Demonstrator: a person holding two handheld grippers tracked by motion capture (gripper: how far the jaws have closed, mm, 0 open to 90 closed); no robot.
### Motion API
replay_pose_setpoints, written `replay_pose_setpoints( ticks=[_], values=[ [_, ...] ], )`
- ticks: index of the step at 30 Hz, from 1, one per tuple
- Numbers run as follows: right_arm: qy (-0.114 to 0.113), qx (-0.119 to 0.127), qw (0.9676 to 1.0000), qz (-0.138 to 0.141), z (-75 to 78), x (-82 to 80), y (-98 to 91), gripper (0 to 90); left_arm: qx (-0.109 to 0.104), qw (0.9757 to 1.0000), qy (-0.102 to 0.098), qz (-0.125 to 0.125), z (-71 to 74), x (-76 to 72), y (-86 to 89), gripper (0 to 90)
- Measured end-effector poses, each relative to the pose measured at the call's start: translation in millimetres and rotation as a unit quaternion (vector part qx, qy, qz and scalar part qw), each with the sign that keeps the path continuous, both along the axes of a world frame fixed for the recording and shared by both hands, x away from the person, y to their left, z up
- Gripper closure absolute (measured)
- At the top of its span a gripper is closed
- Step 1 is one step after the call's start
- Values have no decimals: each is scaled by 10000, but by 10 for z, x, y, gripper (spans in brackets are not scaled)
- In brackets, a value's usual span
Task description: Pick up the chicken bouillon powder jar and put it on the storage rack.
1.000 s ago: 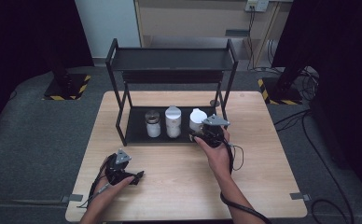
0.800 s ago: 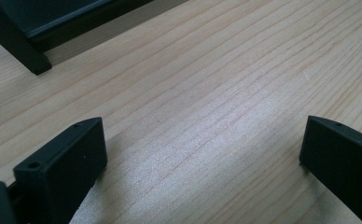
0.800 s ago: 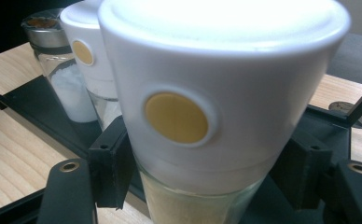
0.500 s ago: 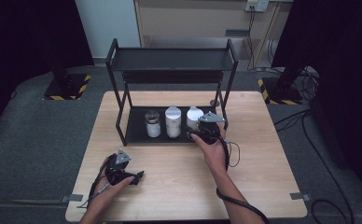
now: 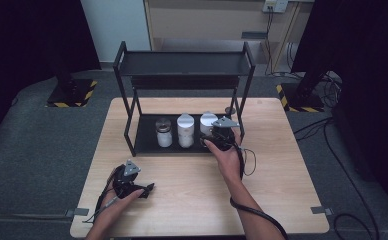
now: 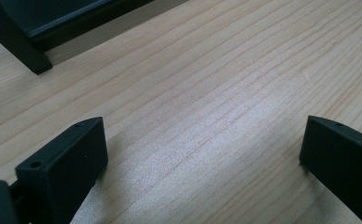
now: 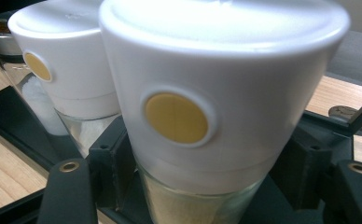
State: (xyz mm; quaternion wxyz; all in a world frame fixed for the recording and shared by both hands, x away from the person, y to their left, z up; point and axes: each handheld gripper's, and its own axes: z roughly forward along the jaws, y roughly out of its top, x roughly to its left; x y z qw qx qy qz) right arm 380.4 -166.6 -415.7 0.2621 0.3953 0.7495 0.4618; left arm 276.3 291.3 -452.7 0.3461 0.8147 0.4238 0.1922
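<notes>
My right gripper (image 5: 217, 134) is clamped on the glass base of a white-capped spice jar (image 7: 216, 107), jaws pressed on both sides just under the cap w/ its yellow dot. The jar stands upright at the right end of the black rack's (image 5: 182, 62) bottom shelf. Next to it, another white-capped jar (image 5: 185, 130), then a glass jar w/ metal lid (image 5: 163, 132) at the left, all three in a row, close but apart. My left gripper (image 5: 147, 189) rests low on the wooden table (image 5: 282, 170), well in front of the rack, jaws spread wide, nothing btwn them but bare wood.
</notes>
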Motion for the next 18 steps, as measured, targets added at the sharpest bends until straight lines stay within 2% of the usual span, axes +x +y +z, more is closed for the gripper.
replay_pose_setpoints(
  ticks=[18],
  values=[
    [73, -50, 9999, -64, -61, 82, 77, 316, 12, 10000, 5, -7, 4, 2, 1, 0]
  ],
)
